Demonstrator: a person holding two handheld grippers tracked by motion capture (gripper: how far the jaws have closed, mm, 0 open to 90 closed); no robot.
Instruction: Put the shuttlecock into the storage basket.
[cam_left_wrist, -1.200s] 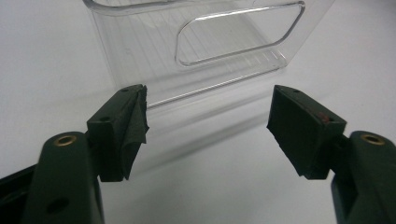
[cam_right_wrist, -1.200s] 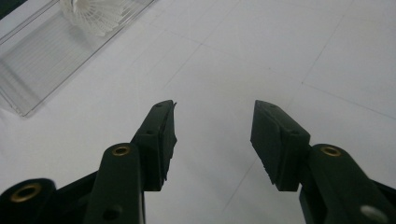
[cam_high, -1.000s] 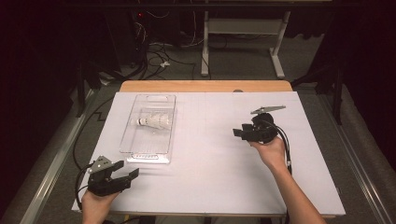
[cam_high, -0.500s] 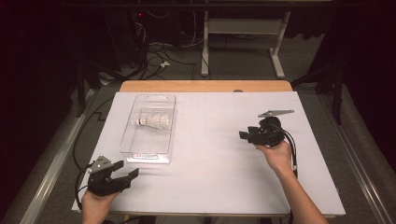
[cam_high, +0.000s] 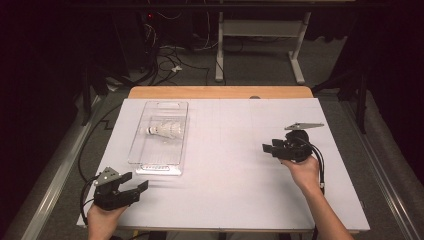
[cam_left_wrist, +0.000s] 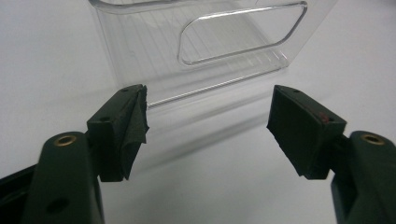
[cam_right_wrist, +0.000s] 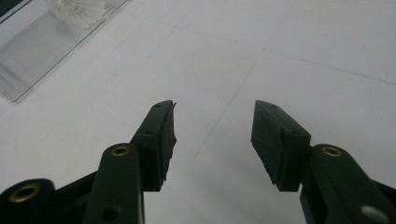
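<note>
- The shuttlecock (cam_high: 164, 131) lies on its side inside the clear plastic tray (cam_high: 150, 167), in the tray's far half, well ahead of our left gripper (cam_high: 141, 186) and far off to the left of our right gripper (cam_high: 266, 148).
- We judge it very light and fragile: the white skirt would crush or bend under a firm squeeze, while the rounded cork end is the stiff part. We would take it by the cork, or very gently across the skirt just beside the cork, with a soft pinch.
- In the high view its long axis runs across the tray's width, cork toward the tray's left wall and the flared skirt toward the right wall. That puts the skirt end facing our right gripper.
- In the right gripper view only the lacy skirt edge (cam_right_wrist: 79, 10) shows at the top left, so the cork's exact tilt is hard to tell from there.
- The tray itself looks rigid and slippery, with a handle cut-out (cam_left_wrist: 243, 32) in its near end wall. That wall stands just ahead of our left gripper.
- Our left gripper rests near the table's near left corner, jaws spread wide, nothing between them.
- Our right gripper hovers over the white table cover (cam_high: 235, 165), jaws parted about halfway and empty, pointing toward the tray.
</note>
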